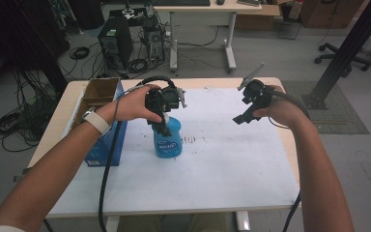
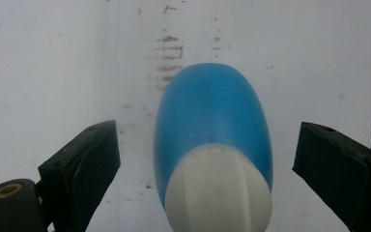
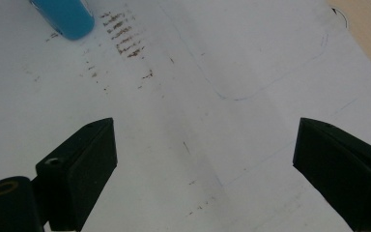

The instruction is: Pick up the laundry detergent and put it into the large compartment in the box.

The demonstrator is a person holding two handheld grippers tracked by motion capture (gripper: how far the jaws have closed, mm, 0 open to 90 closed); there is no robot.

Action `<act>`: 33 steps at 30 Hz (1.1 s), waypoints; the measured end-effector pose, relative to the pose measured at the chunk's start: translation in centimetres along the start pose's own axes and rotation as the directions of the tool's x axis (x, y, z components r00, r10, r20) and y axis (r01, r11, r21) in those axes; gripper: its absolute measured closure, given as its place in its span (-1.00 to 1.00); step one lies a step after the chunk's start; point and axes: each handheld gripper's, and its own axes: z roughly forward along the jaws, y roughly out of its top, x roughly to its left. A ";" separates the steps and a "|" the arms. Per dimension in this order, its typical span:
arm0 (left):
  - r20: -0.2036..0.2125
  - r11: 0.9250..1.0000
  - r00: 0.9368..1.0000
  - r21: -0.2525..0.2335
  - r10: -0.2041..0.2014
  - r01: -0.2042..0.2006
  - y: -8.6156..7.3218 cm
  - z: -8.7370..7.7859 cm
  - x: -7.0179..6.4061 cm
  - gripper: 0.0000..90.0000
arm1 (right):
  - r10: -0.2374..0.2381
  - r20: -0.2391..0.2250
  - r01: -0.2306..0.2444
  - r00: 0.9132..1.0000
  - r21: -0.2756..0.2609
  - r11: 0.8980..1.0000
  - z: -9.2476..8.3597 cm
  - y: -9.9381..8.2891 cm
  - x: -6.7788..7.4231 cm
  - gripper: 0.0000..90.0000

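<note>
Jaws of the left gripper point(image 1: 163, 116) stood wide apart on either side of the blue bottle point(image 2: 212, 125), clear of its white cap point(image 2: 220, 191). Upright, the bottle stood on the white surface point(image 1: 222, 159). Well apart, the right gripper point(image 1: 246, 113) hung open, holding nothing.

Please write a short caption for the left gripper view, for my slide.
Open left gripper poised above a blue bottle with a white cap, over the white table.

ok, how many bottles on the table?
1. The blue bottle stands on the white sheet, under the left claw, whose jaws are open around it. The cardboard box may hide more.
</note>
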 end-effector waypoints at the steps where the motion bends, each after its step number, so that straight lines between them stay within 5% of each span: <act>1: 0.000 1.000 1.000 0.000 0.000 0.000 0.0 0.0 0.0 -0.79 | 0.000 0.000 0.000 1.000 0.000 1.000 0.0 0.0 0.0 -0.81; 33: 0.017 1.000 1.000 0.010 -0.007 0.007 -0.2 2.1 0.3 -0.63 | 0.003 -0.002 -0.003 1.000 0.005 1.000 0.1 0.0 0.0 -0.81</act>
